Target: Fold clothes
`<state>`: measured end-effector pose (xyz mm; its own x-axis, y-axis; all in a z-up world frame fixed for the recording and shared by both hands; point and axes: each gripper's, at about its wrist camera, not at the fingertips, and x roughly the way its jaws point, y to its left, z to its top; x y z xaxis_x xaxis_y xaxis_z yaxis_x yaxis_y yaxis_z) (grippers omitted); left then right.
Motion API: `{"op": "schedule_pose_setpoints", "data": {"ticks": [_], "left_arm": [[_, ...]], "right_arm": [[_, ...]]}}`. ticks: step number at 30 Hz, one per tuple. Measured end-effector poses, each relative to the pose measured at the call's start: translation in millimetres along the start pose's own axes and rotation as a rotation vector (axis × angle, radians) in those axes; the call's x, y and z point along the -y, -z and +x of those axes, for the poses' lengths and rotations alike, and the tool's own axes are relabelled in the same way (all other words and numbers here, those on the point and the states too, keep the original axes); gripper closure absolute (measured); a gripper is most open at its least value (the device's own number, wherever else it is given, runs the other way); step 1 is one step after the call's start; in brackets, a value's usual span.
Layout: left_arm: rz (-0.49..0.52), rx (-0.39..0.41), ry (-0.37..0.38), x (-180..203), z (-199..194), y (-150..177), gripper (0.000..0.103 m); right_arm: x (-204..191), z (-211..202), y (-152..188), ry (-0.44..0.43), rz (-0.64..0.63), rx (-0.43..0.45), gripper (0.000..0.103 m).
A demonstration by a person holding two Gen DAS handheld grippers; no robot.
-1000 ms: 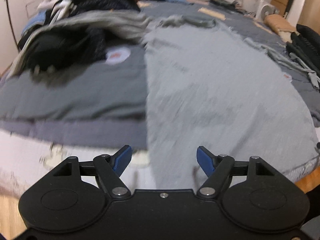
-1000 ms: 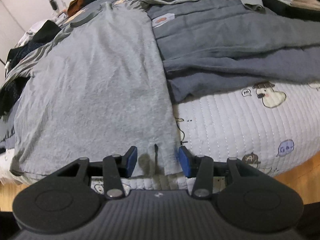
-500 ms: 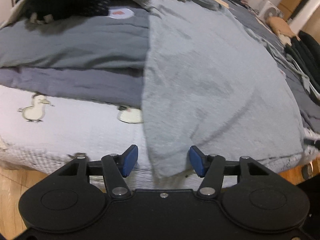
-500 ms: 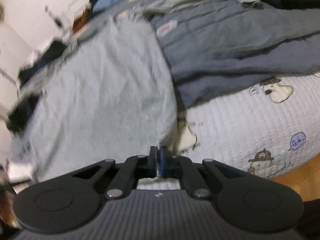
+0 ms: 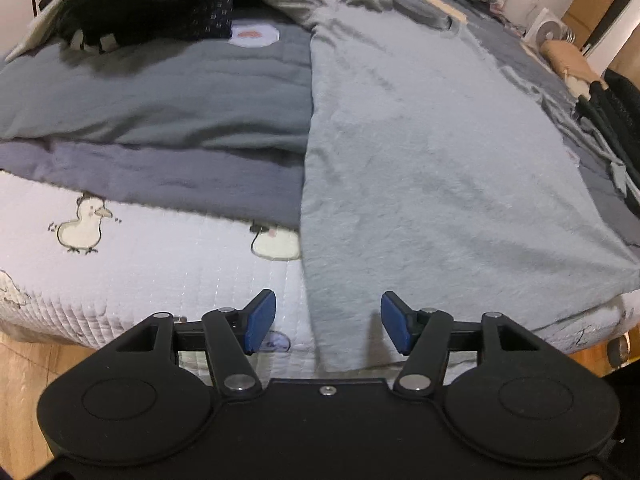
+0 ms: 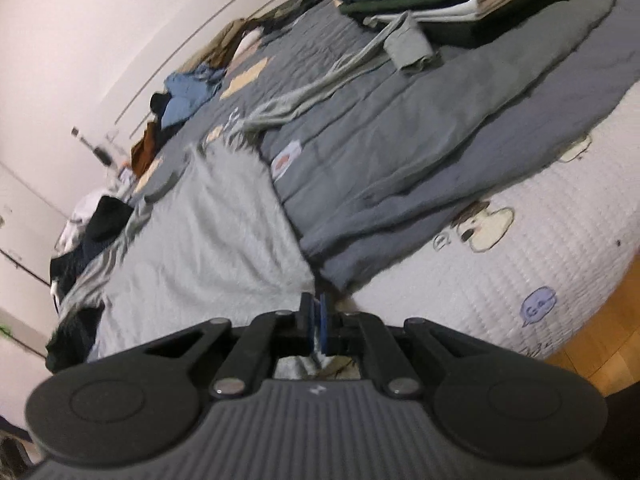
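- A light grey shirt point(image 5: 420, 152) lies spread flat on the bed point(image 5: 152, 276), its hem hanging over the near edge; beside it lies a darker grey quilt point(image 5: 160, 92).
- My left tongs point(image 5: 327, 322) stand spread over the hem's corner, which sits between the blue pads point(image 5: 262, 318) without being pressed.
- My right tongs point(image 6: 316, 324) are pressed together at the opposite hem corner of the shirt point(image 6: 208, 248); they appear to pinch a thin bit of fabric there, though the pads hide the contact.
- I judge the shirt light, limp and soft: it should drape and sag from any single hold, so two corners taken together will keep the hem straight.
- The knit looks matte, not slippery. A pinch well inside the edge should hold, while a pinch at the very tip could slide off.
- Nothing about it is fragile. The risk is dragging the quilt along, since the shirt's side edge lies right on it.
- No baskets or boxes show near the shirt. Beyond the quilt from it, folded clothes point(image 6: 460, 4) sit stacked on the bed, and loose clothes point(image 6: 184, 96) are heaped past the shirt's collar end.
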<state>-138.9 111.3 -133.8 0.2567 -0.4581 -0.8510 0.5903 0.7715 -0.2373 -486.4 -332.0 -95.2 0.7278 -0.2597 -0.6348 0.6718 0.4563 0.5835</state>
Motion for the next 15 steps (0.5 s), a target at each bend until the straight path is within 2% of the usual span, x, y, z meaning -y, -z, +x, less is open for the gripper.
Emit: {"op": "schedule_pose_setpoints", "data": {"ticks": [5, 7, 8, 10, 15], "left_arm": [[0.087, -0.041, 0.002, 15, 14, 4, 0.048], [0.089, -0.037, 0.025, 17, 14, 4, 0.083], [0.079, -0.039, 0.024, 17, 14, 4, 0.084], [0.082, -0.035, 0.032, 19, 11, 6, 0.096], [0.124, 0.008, 0.062, 31, -13, 5, 0.097]], "right_arm": [[0, 0, -1, -0.007, 0.01, 0.0, 0.101], [1, 0, 0, -0.011, 0.015, -0.01, 0.101], [1, 0, 0, -0.012, 0.017, -0.012, 0.101], [1, -3, -1, -0.029, 0.032, -0.01, 0.101], [1, -14, -5, -0.076, 0.072, 0.002, 0.101]]}}
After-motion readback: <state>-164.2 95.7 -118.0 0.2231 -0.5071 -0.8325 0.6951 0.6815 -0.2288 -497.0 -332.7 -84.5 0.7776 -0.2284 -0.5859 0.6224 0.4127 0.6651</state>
